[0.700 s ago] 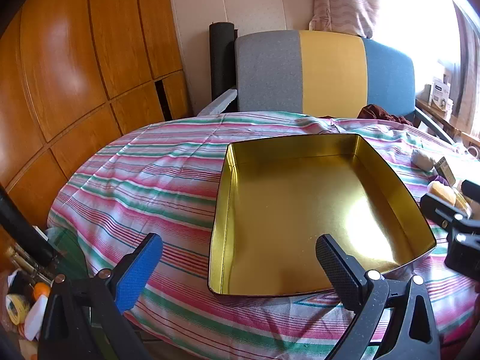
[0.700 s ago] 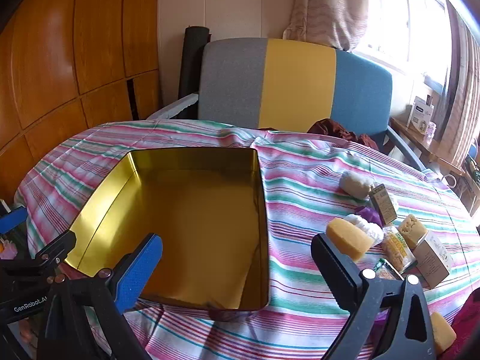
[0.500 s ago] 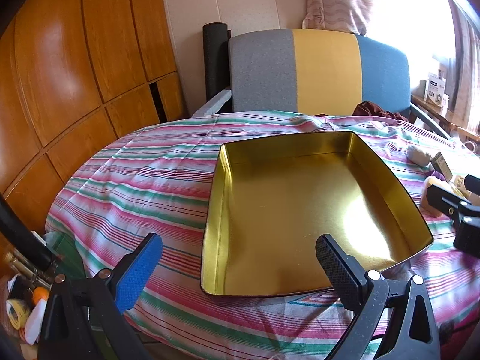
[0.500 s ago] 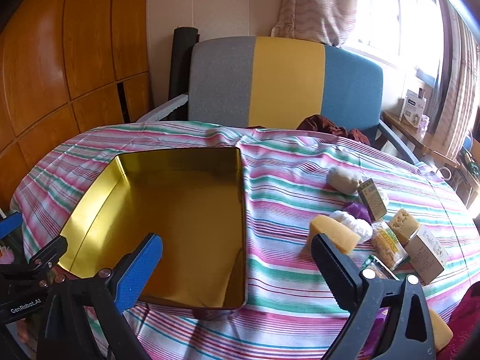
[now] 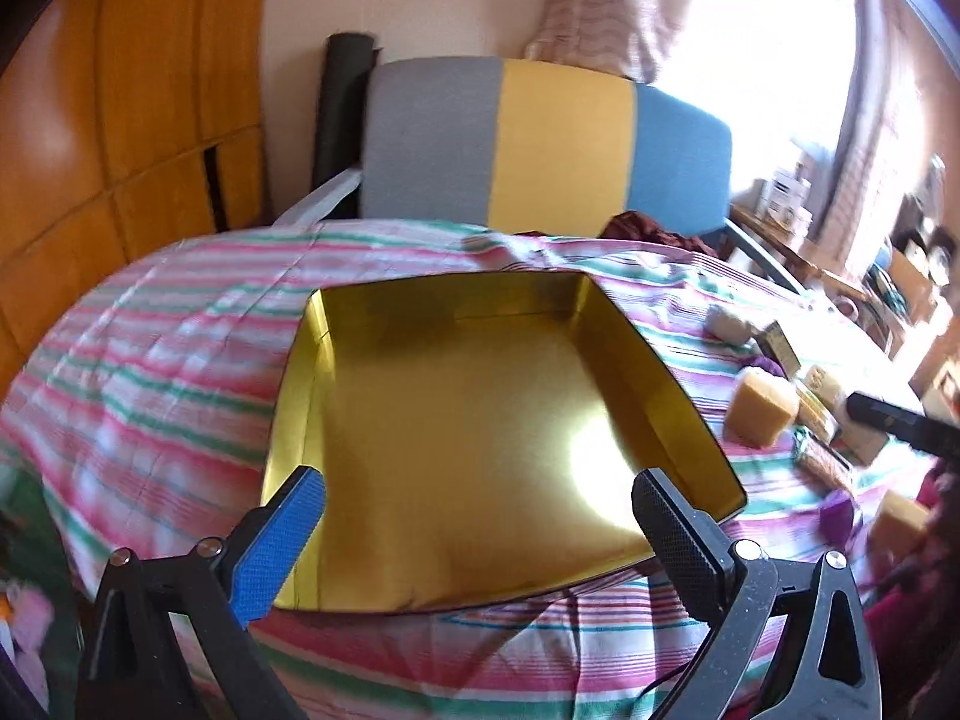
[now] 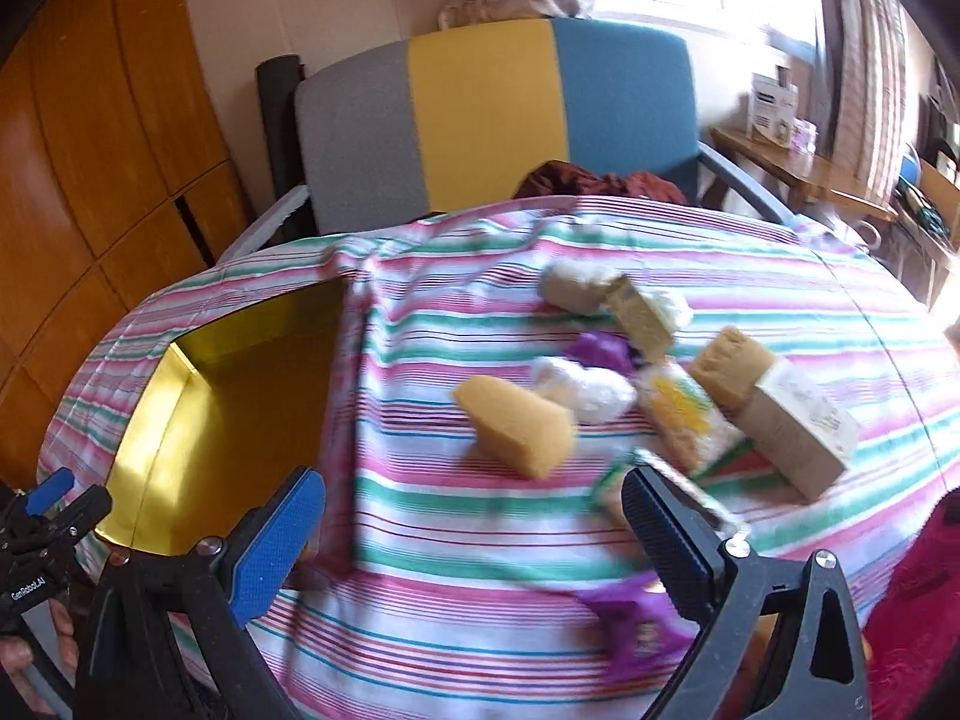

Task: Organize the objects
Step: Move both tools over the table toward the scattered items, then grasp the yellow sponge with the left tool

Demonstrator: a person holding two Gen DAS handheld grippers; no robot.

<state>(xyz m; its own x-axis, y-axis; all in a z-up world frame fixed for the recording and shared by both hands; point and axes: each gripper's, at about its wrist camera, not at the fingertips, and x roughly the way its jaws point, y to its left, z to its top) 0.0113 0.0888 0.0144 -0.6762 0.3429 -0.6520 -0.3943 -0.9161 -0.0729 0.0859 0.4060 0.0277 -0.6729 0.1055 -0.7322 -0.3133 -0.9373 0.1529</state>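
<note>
Striped cloth covers the worktop (image 6: 480, 540), with an empty gold tin (image 5: 480, 450) at left and a blurred cluster, seemingly sponges (image 6: 516, 426) and small boxes (image 6: 798, 432), at right. Both the left hand-held gripper (image 5: 480, 516) and right hand-held gripper (image 6: 474, 516) gape wide, empty. Picking begins: next, close on the nearest sponge.

Empty gold tin (image 5: 480, 432) — sponges (image 6: 516, 423) beside
</note>
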